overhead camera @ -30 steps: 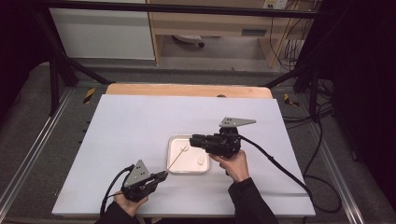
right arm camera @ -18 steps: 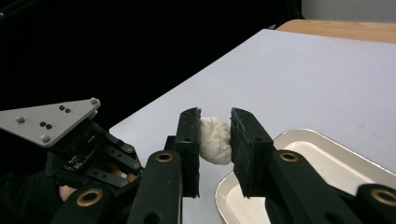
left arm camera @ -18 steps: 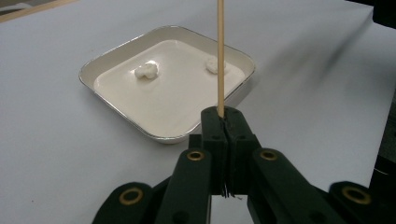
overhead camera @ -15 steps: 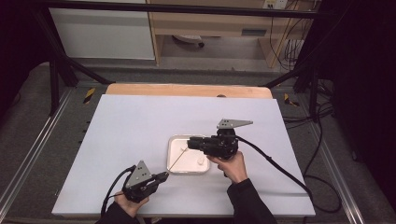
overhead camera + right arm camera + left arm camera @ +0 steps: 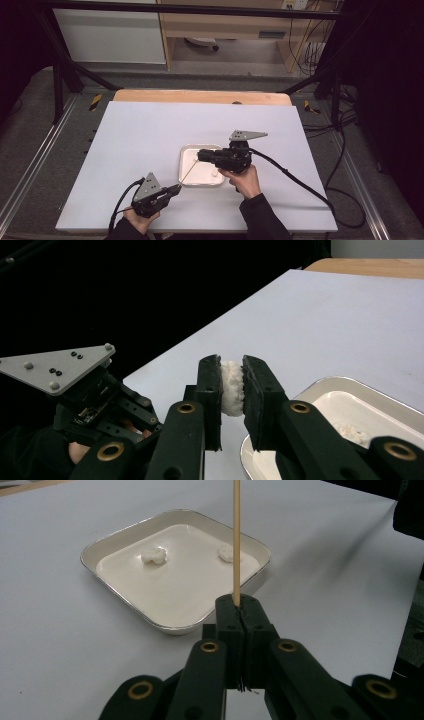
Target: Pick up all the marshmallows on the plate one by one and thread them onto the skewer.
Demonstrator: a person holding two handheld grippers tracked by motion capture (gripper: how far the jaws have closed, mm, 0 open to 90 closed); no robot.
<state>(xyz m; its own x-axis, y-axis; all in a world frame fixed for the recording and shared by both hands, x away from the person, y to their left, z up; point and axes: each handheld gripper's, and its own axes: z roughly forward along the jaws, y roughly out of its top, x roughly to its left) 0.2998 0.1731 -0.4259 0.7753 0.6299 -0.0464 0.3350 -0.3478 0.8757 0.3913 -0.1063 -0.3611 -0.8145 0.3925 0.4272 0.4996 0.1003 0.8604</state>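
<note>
My left gripper (image 5: 175, 189) (image 5: 242, 611) rests near the table's front edge, shut on the lower end of a thin wooden skewer (image 5: 189, 173) (image 5: 236, 540). The skewer slants up over a white square tray (image 5: 202, 146) (image 5: 120, 532). Two small white lumps (image 5: 153, 555) (image 5: 226, 552) lie in the tray. My right gripper (image 5: 200, 155) (image 5: 231, 375) hovers over the tray and points left, close to the skewer's upper tip. Its jaws have just been closing, and a soft white lump (image 5: 232, 387) is pinched between the pads.
The tray sits a little right of the middle of a white tabletop (image 5: 150, 130) with bare room on all sides. A wooden strip (image 5: 200, 96) edges the far side. Black frame legs and cables stand beyond the table. A cable (image 5: 290, 175) trails right from my right gripper.
My right gripper has shifted slightly left and levelled out over the tray, still with the white lump in it. The left gripper and skewer have stayed put.
</note>
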